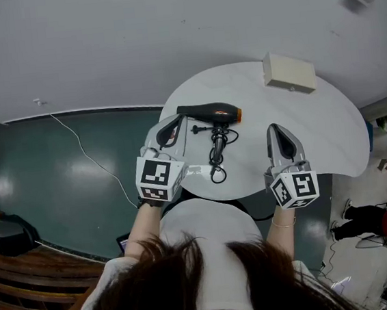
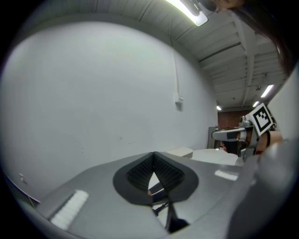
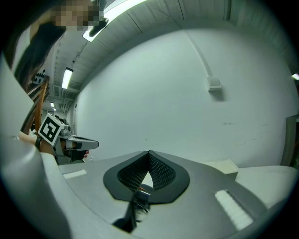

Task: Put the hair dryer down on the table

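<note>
The black hair dryer (image 1: 210,113) lies on its side on the white round table (image 1: 321,127), its orange-ringed nozzle pointing right. Its black cord (image 1: 217,148) is bunched in front of it, toward me. My left gripper (image 1: 178,121) is shut, with its tips just left of the dryer's rear end and nothing between them. My right gripper (image 1: 271,129) is shut and empty over the table, to the right of the cord. In the left gripper view the jaws (image 2: 154,154) meet at their tips. The right gripper view shows its jaws (image 3: 148,153) meeting too.
A beige box (image 1: 288,72) sits at the table's far side, close to the white wall. The dark green floor (image 1: 58,172) lies to the left with a thin white cable (image 1: 91,158) across it. Clutter and a person's legs (image 1: 372,218) are at the lower right.
</note>
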A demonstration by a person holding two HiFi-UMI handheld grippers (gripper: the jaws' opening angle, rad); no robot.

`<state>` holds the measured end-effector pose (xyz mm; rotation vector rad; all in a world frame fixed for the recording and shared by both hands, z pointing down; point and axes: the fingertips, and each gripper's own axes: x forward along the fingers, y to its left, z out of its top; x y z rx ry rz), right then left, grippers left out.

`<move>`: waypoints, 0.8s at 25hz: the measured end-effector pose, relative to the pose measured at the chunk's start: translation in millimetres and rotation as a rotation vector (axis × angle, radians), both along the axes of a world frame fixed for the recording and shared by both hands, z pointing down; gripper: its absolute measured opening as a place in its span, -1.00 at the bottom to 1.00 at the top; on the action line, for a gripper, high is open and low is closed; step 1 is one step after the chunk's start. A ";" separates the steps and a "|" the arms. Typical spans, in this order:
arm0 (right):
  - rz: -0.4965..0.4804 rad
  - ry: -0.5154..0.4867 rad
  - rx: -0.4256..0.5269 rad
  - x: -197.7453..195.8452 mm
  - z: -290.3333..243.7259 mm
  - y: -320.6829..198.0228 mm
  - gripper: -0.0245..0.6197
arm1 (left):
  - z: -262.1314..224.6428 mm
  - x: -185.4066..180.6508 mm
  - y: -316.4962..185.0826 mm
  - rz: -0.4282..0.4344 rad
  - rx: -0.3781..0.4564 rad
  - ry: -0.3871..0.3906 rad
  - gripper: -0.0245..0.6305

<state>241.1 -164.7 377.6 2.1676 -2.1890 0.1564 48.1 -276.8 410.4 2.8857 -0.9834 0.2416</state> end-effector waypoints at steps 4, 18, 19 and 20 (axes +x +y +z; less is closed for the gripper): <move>-0.001 -0.001 -0.016 0.7 4.0 -1.5 -0.92 | -0.5 1.0 -1.5 -0.002 0.000 -0.002 -0.75; -0.010 -0.016 -0.013 4.4 7.1 -5.9 -0.92 | 0.4 2.0 -5.7 -0.016 0.004 -0.003 -0.75; -0.011 -0.015 -0.013 4.2 7.0 -6.1 -0.92 | 0.5 1.4 -6.0 -0.018 0.004 -0.003 -0.75; -0.011 -0.015 -0.013 4.2 7.0 -6.3 -0.92 | 0.6 0.8 -6.2 -0.020 0.005 -0.002 -0.75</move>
